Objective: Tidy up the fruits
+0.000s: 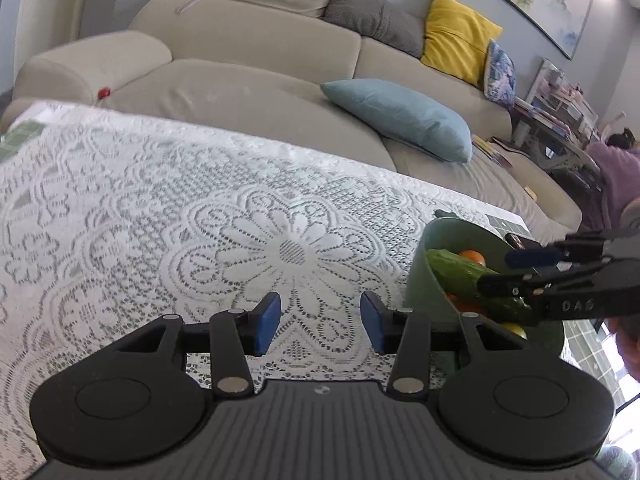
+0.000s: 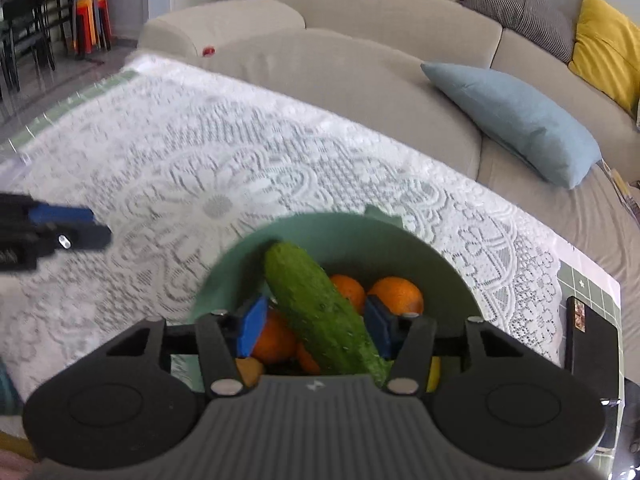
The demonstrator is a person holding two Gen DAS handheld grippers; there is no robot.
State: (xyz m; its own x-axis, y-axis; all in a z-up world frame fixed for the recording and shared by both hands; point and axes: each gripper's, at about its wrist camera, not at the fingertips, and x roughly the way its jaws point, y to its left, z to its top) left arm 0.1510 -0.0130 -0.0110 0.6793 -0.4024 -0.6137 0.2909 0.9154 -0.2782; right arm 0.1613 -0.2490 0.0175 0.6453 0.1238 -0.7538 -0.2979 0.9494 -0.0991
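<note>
Right gripper over green bowl at 6 o'clock of right wrist view — blue fingers flanking cucumber, small gaps on both sides, not pressing. Cucumber tilted, lying on oranges inside bowl. Left gripper at 6 o'clock of left wrist view over lace-covered desk — fingers spread, pinching nothing. Bowl at 3–4 o'clock there. Sofa with blue cushion behind desk.

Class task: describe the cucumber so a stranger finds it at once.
Start at the white lace tablecloth, then the pale green plastic bowl near its right end. Among round oranges there, the long bumpy green cucumber lies slanted, the only elongated green item.
</note>
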